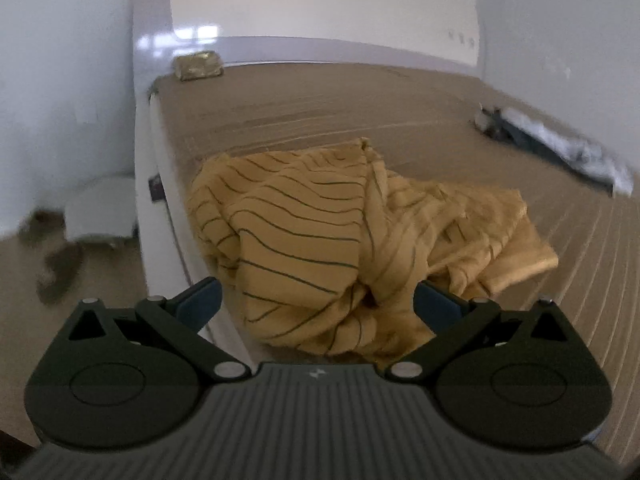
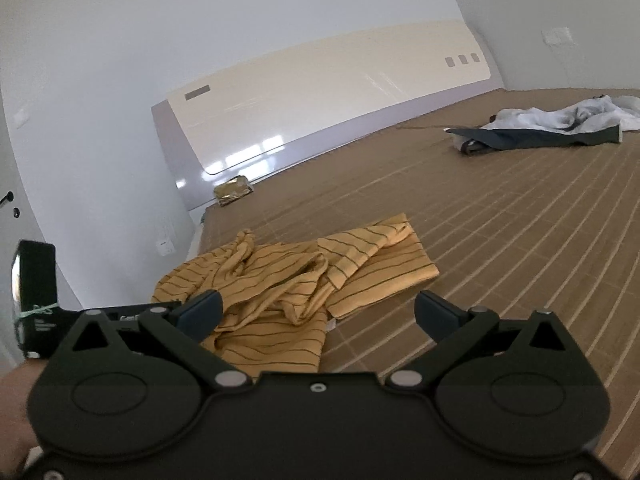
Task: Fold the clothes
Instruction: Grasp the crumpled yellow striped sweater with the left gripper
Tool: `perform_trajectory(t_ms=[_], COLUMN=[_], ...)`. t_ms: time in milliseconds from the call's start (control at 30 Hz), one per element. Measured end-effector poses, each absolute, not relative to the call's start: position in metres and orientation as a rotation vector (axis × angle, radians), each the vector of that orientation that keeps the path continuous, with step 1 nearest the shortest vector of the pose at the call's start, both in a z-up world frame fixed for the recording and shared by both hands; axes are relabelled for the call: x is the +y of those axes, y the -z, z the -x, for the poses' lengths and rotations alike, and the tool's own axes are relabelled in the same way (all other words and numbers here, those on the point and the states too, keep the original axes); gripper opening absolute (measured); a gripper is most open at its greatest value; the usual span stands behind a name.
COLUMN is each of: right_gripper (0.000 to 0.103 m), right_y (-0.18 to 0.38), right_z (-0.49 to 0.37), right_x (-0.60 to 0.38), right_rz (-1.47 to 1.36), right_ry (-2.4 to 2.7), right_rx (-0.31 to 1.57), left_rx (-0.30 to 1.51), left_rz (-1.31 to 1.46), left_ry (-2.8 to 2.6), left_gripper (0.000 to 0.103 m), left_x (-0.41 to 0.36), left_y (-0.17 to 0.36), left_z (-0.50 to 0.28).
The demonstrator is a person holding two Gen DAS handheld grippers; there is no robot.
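A crumpled mustard-yellow garment with thin dark stripes (image 1: pixel 320 240) lies bunched near the left edge of a brown striped bed (image 1: pixel 360 96). My left gripper (image 1: pixel 318 306) is open just in front of the heap, its blue pads (image 1: pixel 200 304) wide apart on either side of a fold. In the right wrist view the same garment (image 2: pixel 304 276) spreads out below and ahead. My right gripper (image 2: pixel 318 314) hangs open above its near edge, holding nothing. The other gripper's body (image 2: pixel 36 300) shows at the far left of that view.
A white and dark pile of clothes (image 2: pixel 560 124) lies at the far right of the bed. A small yellowish package (image 2: pixel 234 190) rests by the glossy headboard (image 2: pixel 320 120). Left of the bed are a white stool (image 1: pixel 100 208) and floor.
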State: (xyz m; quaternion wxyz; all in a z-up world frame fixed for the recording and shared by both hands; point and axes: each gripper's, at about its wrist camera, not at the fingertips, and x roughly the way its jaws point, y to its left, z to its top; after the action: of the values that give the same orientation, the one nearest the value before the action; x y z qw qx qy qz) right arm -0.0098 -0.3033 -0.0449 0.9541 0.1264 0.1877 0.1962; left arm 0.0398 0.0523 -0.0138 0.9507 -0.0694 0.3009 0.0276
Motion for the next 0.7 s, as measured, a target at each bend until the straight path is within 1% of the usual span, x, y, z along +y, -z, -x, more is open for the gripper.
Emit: perform_trajectory(t_ms=[133, 200, 233, 267, 300, 367, 400, 433, 467, 500, 567, 600, 633, 700], right_gripper=[0.102, 0.102, 0.102, 0.102, 0.102, 0.102, 0.102, 0.101, 0.099, 0.094, 0.088, 0.077, 0.073, 0.073], right_y=[0.048, 0.049, 0.049, 0.05, 0.05, 0.051, 0.052, 0.053, 0.053, 0.053, 0.052, 0.051, 0.05, 0.049], right_z=[0.009, 0.009, 0.01, 0.01, 0.01, 0.009, 0.009, 0.009, 0.008, 0.009, 0.011, 0.012, 0.012, 0.013], right_x=[-0.31, -0.312, -0.312, -0.313, -0.314, -0.317, -0.32, -0.323, -0.326, -0.329, -0.336, -0.339, -0.341, -0.345], right_rz=[-0.289, -0.288, -0.279, -0.271, -0.265, -0.26, -0.267, -0.279, -0.292, -0.303, -0.322, -0.32, -0.309, -0.287], right_ry=[-0.406, -0.406, -0.4, -0.395, -0.387, -0.369, -0.358, -0.344, -0.33, -0.31, -0.265, -0.247, -0.233, -0.208], right_rx=[0.387, 0.388, 0.39, 0.393, 0.394, 0.398, 0.398, 0.396, 0.394, 0.389, 0.373, 0.369, 0.368, 0.37], left_rx=[0.607, 0.605, 0.604, 0.603, 0.602, 0.599, 0.598, 0.597, 0.595, 0.594, 0.592, 0.589, 0.59, 0.594], left_rz=[0.083, 0.053, 0.039, 0.024, 0.009, -0.02, -0.035, -0.049, -0.064, -0.078, -0.122, -0.139, -0.155, -0.184], left_ry=[-0.067, -0.072, -0.075, -0.077, -0.08, -0.085, -0.088, -0.09, -0.093, -0.095, -0.072, -0.058, -0.038, 0.003], left_gripper=[0.102, 0.099, 0.094, 0.084, 0.08, 0.069, 0.066, 0.057, 0.047, 0.044, 0.039, 0.038, 0.036, 0.035], left_x=[0.042, 0.036, 0.034, 0.031, 0.028, 0.023, 0.02, 0.017, 0.015, 0.012, 0.004, 0.001, -0.004, -0.013], left_y=[0.02, 0.023, 0.024, 0.026, 0.027, 0.03, 0.031, 0.033, 0.034, 0.036, 0.036, 0.035, 0.035, 0.034], left_z=[-0.052, -0.058, -0.061, -0.064, -0.067, -0.073, -0.076, -0.079, -0.082, -0.086, -0.083, -0.081, -0.079, -0.073])
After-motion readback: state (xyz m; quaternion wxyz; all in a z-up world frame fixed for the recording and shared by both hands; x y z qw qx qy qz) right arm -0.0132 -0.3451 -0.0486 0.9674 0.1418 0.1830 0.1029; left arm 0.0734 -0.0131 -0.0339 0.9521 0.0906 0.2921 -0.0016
